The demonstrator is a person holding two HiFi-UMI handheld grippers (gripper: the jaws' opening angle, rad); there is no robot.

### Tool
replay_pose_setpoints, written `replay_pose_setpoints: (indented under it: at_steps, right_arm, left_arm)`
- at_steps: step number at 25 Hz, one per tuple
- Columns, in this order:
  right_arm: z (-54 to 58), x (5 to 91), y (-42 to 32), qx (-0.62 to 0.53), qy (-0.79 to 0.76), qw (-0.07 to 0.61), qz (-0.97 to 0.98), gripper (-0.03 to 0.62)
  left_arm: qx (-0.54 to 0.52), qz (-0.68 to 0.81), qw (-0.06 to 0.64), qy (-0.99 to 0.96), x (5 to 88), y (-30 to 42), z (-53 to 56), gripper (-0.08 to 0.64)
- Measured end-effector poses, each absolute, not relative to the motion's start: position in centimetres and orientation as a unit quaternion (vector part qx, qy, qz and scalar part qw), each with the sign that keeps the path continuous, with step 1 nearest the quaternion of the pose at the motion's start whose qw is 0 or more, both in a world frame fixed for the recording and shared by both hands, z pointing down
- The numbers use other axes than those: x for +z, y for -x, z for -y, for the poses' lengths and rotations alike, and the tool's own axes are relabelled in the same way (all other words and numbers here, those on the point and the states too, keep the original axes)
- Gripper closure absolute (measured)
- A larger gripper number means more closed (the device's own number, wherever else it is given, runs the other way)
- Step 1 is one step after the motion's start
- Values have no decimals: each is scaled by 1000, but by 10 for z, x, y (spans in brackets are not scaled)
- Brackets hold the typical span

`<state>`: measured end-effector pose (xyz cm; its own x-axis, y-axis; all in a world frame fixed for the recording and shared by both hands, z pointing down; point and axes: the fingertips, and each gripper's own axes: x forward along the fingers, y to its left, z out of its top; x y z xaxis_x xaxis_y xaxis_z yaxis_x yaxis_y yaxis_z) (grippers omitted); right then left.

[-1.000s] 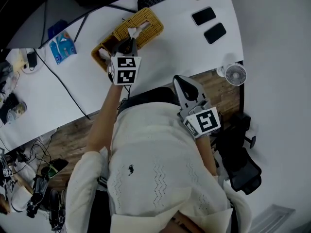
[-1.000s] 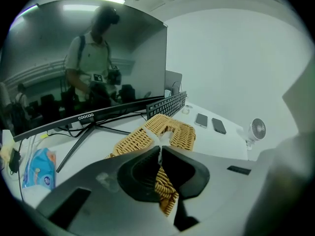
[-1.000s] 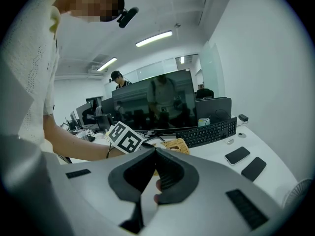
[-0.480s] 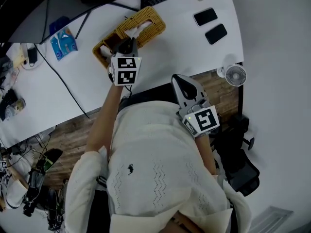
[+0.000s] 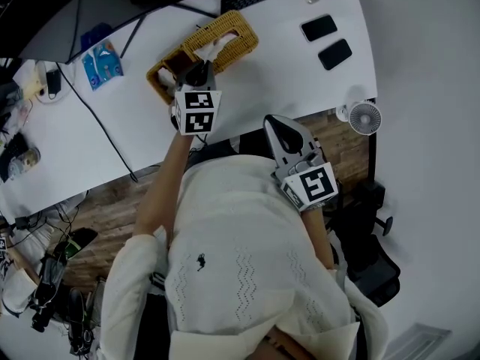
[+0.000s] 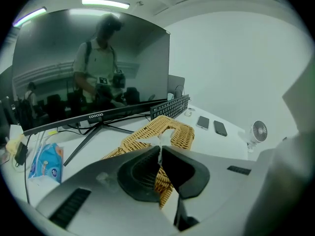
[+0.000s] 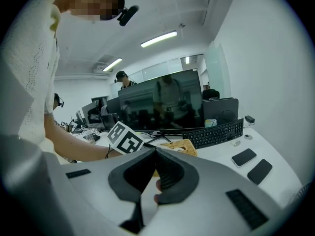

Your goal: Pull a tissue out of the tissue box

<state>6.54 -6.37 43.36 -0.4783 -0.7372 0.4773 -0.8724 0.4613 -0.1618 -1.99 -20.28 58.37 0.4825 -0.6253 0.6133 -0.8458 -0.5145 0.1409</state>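
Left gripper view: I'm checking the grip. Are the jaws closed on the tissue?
Yes, the left gripper has its jaws together, with the white tissue pinched between their tips.

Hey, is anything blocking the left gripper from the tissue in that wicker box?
Nothing visible is in the way. The left gripper has its jaws closed on the tissue, which pokes up from the wicker tissue box.

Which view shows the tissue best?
Left gripper view: the tissue is close up, pinched in the left claw above the tissue box. Head view shows it small, from above; right gripper view, only the box.
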Motion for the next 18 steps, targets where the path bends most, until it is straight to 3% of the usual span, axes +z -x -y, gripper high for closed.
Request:
replay_pose_setpoints:
  at_steps: [18]
  right_arm:
    - [70, 431, -66, 190, -462, 165, 851, 591]
  left_arm:
    - [257, 450, 217, -827, 578, 22, 188, 538]
